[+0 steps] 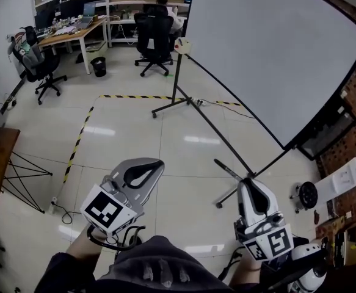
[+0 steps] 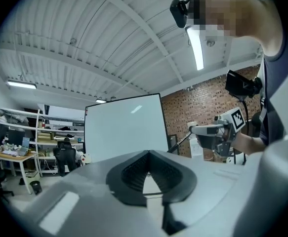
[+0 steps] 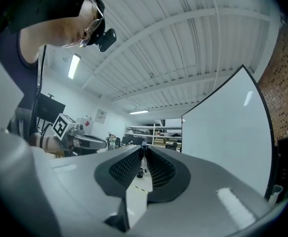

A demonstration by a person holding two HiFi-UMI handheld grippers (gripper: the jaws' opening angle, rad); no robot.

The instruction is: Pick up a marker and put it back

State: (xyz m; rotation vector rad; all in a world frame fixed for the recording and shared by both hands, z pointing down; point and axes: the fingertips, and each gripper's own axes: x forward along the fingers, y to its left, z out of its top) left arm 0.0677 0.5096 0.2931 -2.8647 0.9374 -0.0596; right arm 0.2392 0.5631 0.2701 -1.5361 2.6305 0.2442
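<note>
- The marker (image 1: 229, 168) is a slim dark stick. I'd call it light, rigid and slick-barrelled, so grip it mid-barrel or it may pivot.
- The right tool (image 1: 250, 180) looks clamped on one end. The rest of the marker juts leftward from the tips, just below the whiteboard (image 1: 269, 47) at its lower corner.
- The left tool (image 1: 159, 162) has its pads together with nothing between them. It hangs left of the whiteboard's lower edge, apart from the marker.

No words or numbers can be read anywhere. A wall poster (image 3: 101, 115) is too small to make out.
</note>
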